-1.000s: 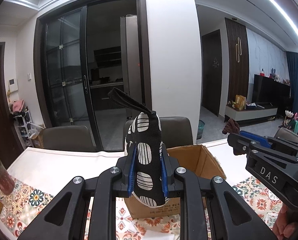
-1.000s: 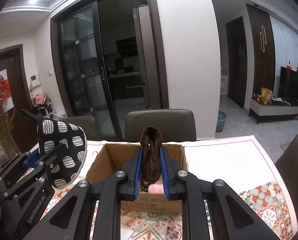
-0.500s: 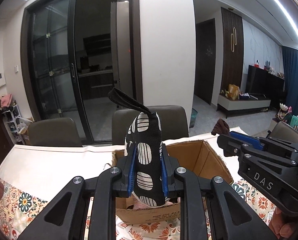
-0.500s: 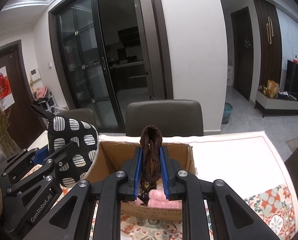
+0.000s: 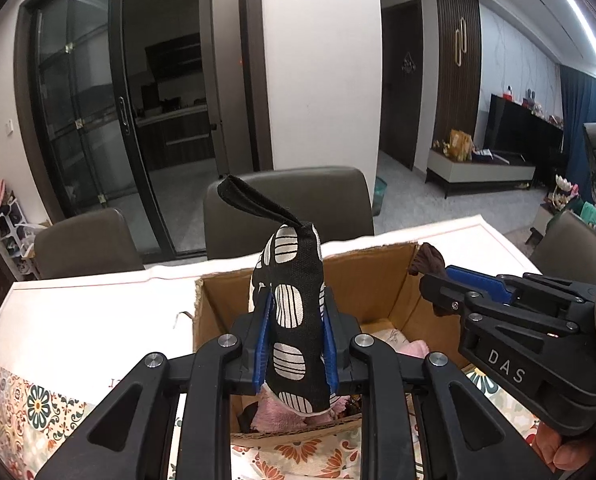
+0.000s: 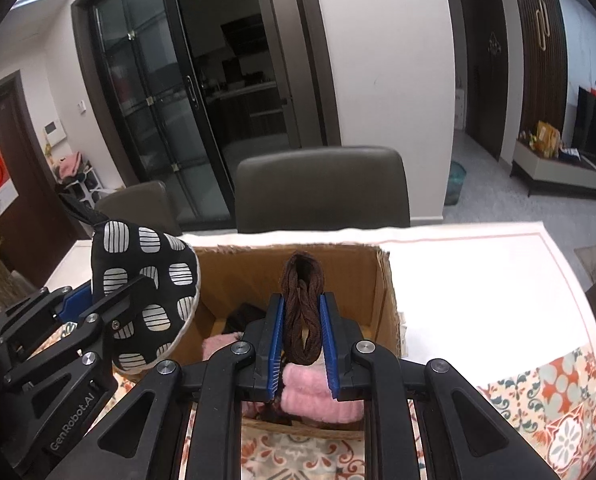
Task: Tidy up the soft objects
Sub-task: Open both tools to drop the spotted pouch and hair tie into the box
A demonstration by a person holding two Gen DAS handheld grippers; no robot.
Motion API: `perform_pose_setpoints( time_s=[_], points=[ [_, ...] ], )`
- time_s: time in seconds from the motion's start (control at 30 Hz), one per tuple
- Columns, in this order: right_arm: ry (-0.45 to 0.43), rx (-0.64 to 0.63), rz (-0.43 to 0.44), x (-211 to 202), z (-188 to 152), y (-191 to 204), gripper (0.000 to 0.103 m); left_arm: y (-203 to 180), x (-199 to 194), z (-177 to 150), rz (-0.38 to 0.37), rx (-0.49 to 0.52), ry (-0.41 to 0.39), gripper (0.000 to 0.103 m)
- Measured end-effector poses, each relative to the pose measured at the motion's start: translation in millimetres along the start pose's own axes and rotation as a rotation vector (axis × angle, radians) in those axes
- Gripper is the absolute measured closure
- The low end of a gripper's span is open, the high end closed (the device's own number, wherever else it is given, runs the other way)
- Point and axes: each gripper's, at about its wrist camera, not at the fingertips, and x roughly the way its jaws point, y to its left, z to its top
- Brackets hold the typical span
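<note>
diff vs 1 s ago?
Both grippers came down toward the open cardboard box; its pink contents now show. No grab or release: left gripper still clamps the black white-patterned fabric pouch, right gripper the brown braided cord.

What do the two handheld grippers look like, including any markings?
Both are matte black plastic linkages with silver screws and ribbed blue pads on the fingers. The left gripper carries "GenRobot.AI" lettering, seen from the right wrist; the right gripper carries "DAS", seen from the left wrist. No cables show.
</note>
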Motion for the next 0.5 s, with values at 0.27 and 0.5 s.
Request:
perform_pose_setpoints(
  time_s=[0.27,0.5],
  points=[
    [0.059,0.008,-0.010,16,-5,-2,0.082,-1,21,-3,-0.026,-0.003,0.078,0.076],
    [0.067,0.019,-0.045,16,-3,-4,0.056,2,12,-5,-0.004,0.012,0.057,0.049]
  ],
)
